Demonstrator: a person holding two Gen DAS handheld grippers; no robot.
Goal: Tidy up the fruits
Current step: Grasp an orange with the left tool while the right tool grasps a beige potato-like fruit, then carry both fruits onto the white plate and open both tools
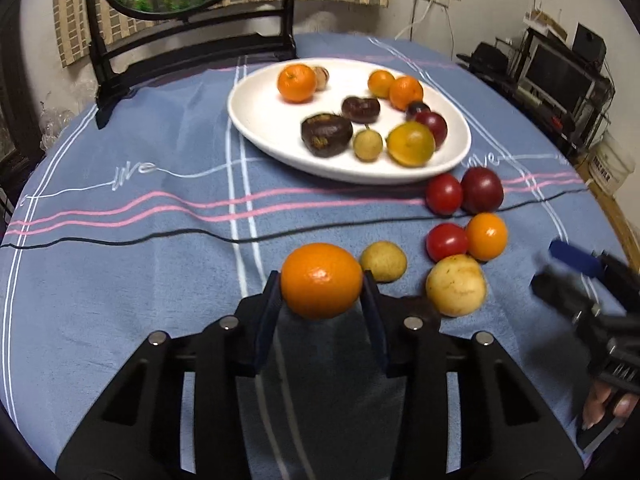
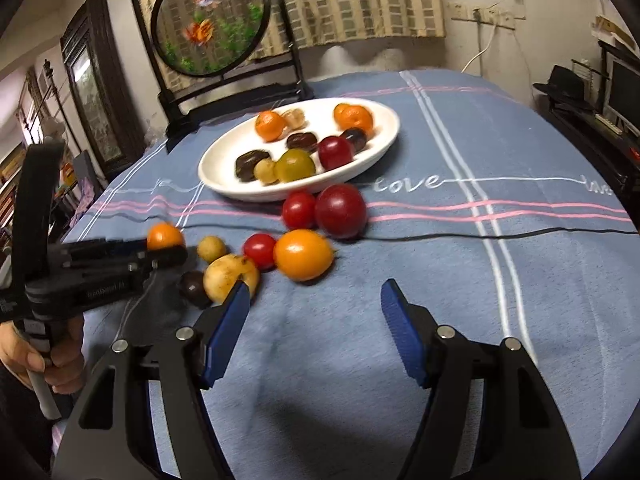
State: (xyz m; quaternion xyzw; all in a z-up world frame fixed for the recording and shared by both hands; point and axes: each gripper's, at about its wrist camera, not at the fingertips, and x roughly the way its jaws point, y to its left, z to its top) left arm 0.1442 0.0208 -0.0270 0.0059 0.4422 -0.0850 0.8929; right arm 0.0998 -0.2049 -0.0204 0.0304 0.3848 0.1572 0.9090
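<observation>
Clamping an orange fruit (image 1: 321, 280) between its two dark pads, the left gripper (image 1: 322, 286) is seen near the front of a table covered by a blue striped cloth (image 1: 140, 248). Loose fruit, among them a pale yellow one (image 1: 456, 285) and two red tomatoes (image 1: 444, 194), is scattered just to the right. Farther back, a white plate (image 1: 256, 120) is loaded with more fruit. The right gripper (image 2: 316, 320) is held with fingers apart over bare cloth, nothing between them.

Both wrist views look steeply down, close over the tablecloth (image 1: 120, 280), perhaps sharing the plate (image 2: 208, 172).
</observation>
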